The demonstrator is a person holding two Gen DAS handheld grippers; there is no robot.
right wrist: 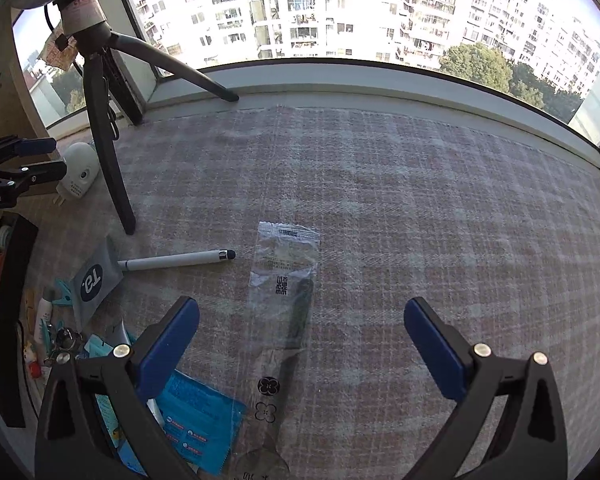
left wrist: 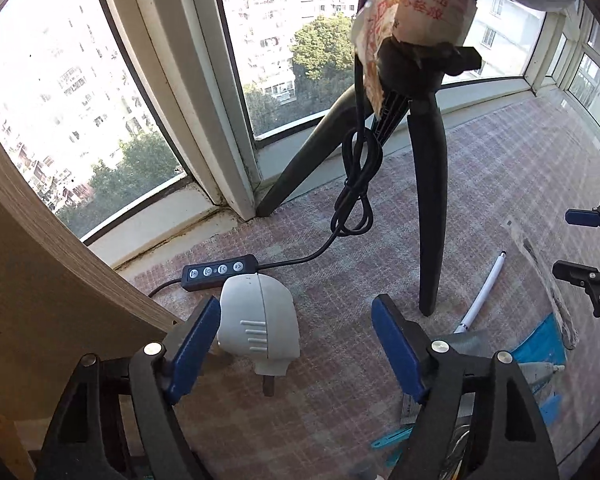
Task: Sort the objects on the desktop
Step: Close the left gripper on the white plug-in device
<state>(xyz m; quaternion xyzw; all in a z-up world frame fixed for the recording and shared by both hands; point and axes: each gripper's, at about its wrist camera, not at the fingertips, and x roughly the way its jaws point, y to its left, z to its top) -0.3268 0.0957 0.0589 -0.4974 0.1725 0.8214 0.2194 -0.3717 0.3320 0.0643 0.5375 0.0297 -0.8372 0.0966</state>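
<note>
Left claw point(left wrist: 296, 336) agape around white plug point(left wrist: 258, 320) (unclamped); right claw point(right wrist: 302, 344) wide, empty.

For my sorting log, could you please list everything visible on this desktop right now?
Plug adapter: one, white, between the left tongs' fingers, untouched.
Inline cable remote: one, black, behind the adapter.
Tripod: one, black, by the window.
Stylus pen: one, white, lying beside the tripod leg.
Clear sleeve: one, transparent with a dark item inside, ahead of the right tongs.
Grey pouch: one, at the pen's near end.
Blue packet: one, by the right tongs' left finger.
Left tongs: open.
Right tongs: open.
</note>
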